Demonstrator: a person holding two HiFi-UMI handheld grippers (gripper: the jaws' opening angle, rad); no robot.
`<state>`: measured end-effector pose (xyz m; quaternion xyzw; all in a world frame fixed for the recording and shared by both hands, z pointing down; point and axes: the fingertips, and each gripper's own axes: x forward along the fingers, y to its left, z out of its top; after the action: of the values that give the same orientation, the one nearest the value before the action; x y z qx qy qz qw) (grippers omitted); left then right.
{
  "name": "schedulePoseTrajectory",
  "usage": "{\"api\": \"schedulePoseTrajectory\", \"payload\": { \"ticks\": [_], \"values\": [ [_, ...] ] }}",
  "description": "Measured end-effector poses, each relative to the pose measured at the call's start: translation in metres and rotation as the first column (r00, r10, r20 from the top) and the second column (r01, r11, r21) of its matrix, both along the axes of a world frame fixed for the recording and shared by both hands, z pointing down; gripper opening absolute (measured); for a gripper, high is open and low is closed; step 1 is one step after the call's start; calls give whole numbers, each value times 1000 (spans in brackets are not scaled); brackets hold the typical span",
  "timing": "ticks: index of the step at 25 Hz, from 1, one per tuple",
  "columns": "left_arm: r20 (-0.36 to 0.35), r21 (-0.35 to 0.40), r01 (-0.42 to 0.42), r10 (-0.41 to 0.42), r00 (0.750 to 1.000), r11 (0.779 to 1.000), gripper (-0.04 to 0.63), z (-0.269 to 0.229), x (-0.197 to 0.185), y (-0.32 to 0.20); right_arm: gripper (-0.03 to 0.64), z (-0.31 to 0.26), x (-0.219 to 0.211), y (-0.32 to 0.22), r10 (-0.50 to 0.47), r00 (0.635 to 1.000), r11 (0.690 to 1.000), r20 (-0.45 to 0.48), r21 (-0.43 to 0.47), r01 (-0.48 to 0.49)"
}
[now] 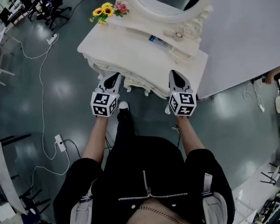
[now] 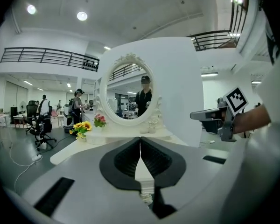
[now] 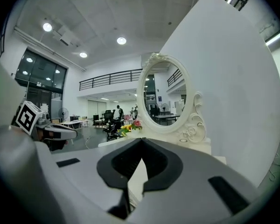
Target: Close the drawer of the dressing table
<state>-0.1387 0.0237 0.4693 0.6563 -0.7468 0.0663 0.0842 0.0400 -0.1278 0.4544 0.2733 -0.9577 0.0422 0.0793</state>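
The white dressing table (image 1: 130, 50) with its oval mirror (image 1: 164, 6) stands in front of me in the head view. Its carved drawer front (image 1: 137, 84) runs under the tabletop's near edge. My left gripper (image 1: 111, 80) is shut with nothing in it, its tip at the left part of that front. Shut and likewise bare, my right gripper (image 1: 176, 77) has its tip at the right part. Whether the tips touch the front cannot be told. In the left gripper view the left gripper (image 2: 140, 141) points at the table edge; the right gripper (image 3: 141, 146) does the same in its view.
Yellow and pink flowers (image 1: 107, 10) sit on the tabletop's far left corner. A white partition (image 1: 252, 31) rises behind and right of the table. Cables and a power strip (image 1: 60, 143) lie on the floor at left. Office chairs (image 1: 46, 3) stand far left.
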Motion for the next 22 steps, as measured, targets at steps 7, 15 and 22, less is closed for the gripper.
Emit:
{"api": "schedulePoseTrajectory", "payload": {
  "ticks": [7,15,22],
  "values": [
    [-8,-36,-151,150,989,988,21,8,-78,-94,6,8,-62,-64,116,992,993,-51,0,-117],
    [-20,-46,-291,290,957,956,21,10,-154,-177,6,10,-119,-119,238,966,971,-103,24,-237],
    [-26,-25,-390,389,921,921,21,8,-173,-220,6,6,-125,-143,368,928,930,-61,15,-368]
  ]
}}
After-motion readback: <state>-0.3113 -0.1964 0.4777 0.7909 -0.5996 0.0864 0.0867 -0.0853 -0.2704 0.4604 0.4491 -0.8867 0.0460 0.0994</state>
